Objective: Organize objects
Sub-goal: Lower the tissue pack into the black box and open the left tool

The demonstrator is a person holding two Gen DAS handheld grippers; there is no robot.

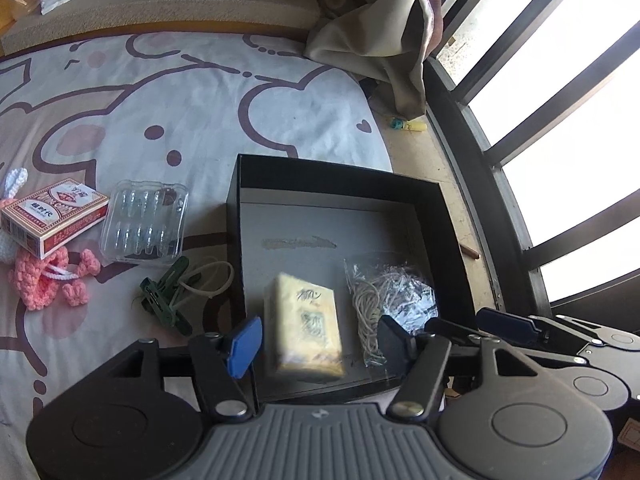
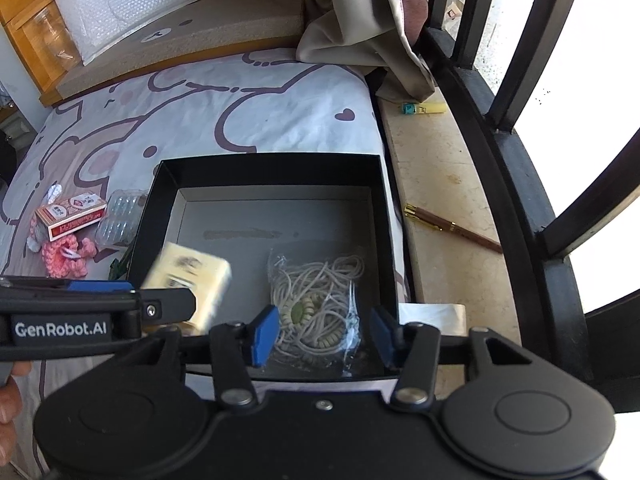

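1. A bed covered by a white sheet (image 1: 192,120) printed with brown cartoon outlines stands beside a window with dark bars (image 1: 532,92); a beige curtain (image 1: 372,28) hangs down at the far corner, and a pale stone sill (image 2: 444,184) runs between bed and window.
2. The left gripper (image 1: 320,340) hangs over the near part of an open black box (image 1: 340,172), its blue pads spread apart. A blurred yellow tissue pack (image 1: 306,328) lies between and below them, clear of both pads, so nothing is gripped.
3. The right gripper (image 2: 324,334) is also over the box, jaws parted. Below the gap lies a clear bag of coiled cream cord (image 2: 320,300) on the box floor; the pads do not touch it.
4. In the right wrist view the tissue pack sits tilted and blurred near the box's left wall, just beyond the left gripper's finger, and the bag lies to its right.
5. Outside the box, on the sheet to its left, lie green clips (image 1: 166,296) with a loop of pale cord, then a clear plastic blister tray (image 1: 146,222).
6. Further left are a red-and-white card box (image 1: 52,216) resting on a pink crocheted toy (image 1: 48,276).
7. On the sill lie a brown pen (image 2: 452,226) and, further off, a small yellow and teal item (image 2: 422,109).
8. Part of a person's hand (image 2: 10,404) shows at the left edge of the right wrist view.
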